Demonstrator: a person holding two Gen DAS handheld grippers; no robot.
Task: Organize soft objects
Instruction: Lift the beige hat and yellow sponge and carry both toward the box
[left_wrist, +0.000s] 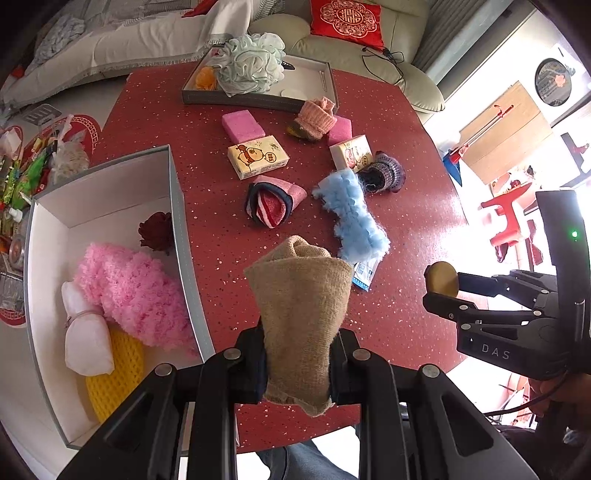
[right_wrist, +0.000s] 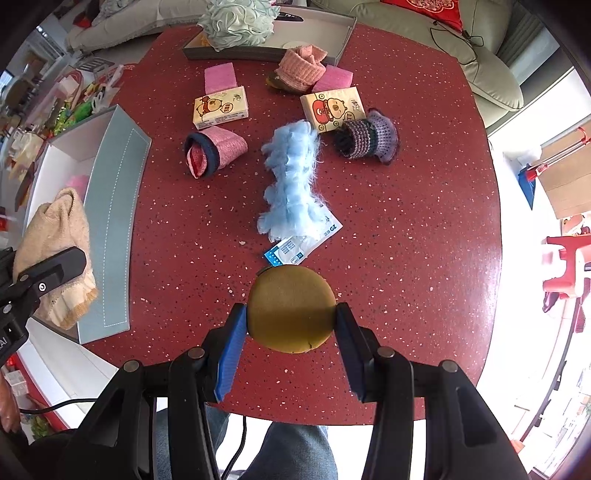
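Dark red table (right_wrist: 406, 240) flecked with pale specks; tan knit sock (left_wrist: 301, 314); mustard-yellow round puff (right_wrist: 291, 314); fluffy light blue duster (right_wrist: 290, 177); pink roll (right_wrist: 216, 151) with navy rim and red-and-white striped inside; purple and grey striped knit cuff (right_wrist: 369, 138); two pink sponges (left_wrist: 242, 126); yellow tissue packs (left_wrist: 257, 157) printed with a cartoon bear; mint-green bath pouf (left_wrist: 251, 62); grey box (left_wrist: 177, 206), white inside, with fuzzy pink (left_wrist: 136, 291), white (left_wrist: 86, 339) and yellow mesh (left_wrist: 118, 376) pieces; blue gripper pads (right_wrist: 231, 354)

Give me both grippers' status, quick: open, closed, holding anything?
Left gripper: closed on the beige sock, held above the table.
Right gripper: closed on the round tan sponge.
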